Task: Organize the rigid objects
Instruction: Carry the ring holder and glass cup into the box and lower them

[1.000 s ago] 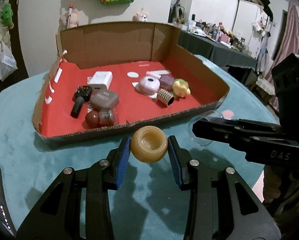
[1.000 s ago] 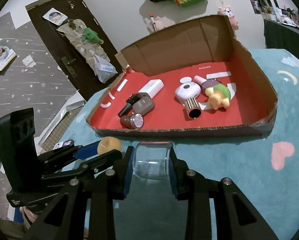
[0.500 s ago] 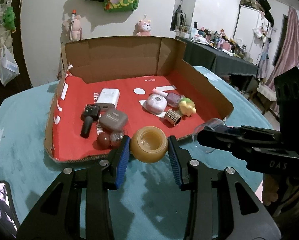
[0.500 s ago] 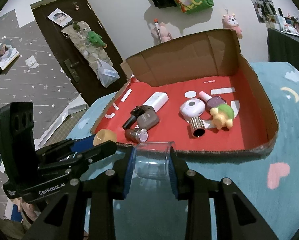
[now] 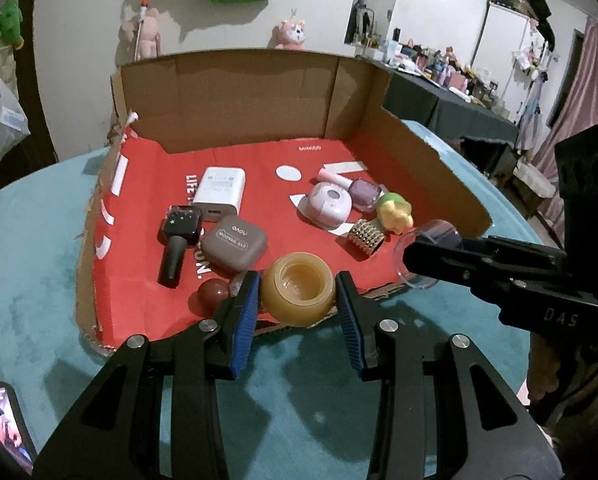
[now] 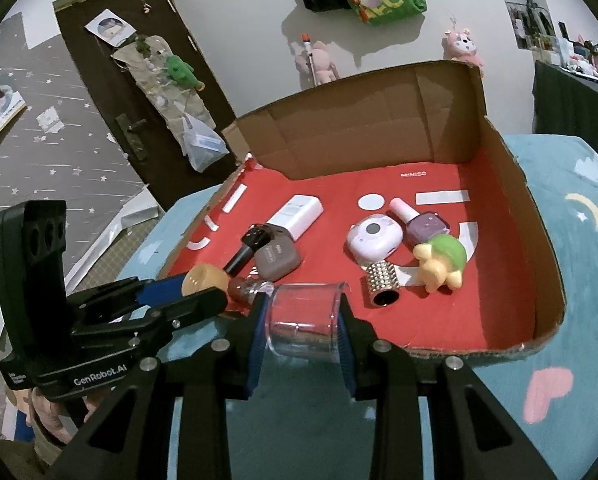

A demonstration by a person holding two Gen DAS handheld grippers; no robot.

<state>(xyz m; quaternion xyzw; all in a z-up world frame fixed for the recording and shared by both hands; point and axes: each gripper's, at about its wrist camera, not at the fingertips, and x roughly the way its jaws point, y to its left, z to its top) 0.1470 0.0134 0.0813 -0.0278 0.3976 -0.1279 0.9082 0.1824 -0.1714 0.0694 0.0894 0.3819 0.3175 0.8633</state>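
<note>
Amber, the round waxy jar (image 5: 299, 294) is clamped in my left gripper (image 5: 299, 312) above the red cardboard tray's (image 5: 387, 288) near edge. My right gripper (image 6: 301, 330) clamps the clear plastic cup (image 6: 305, 320), lying sideways, beside it.

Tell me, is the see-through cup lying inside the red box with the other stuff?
No, the clear cup is clamped between the right gripper fingers at the near edge of the red-lined box, not lying on its floor.

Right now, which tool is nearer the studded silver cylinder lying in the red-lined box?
Right. The right tool, holding a clear plastic cup, sits just beside the studded silver cylinder; the left tool, gripping an amber jar, is farther left.
</note>
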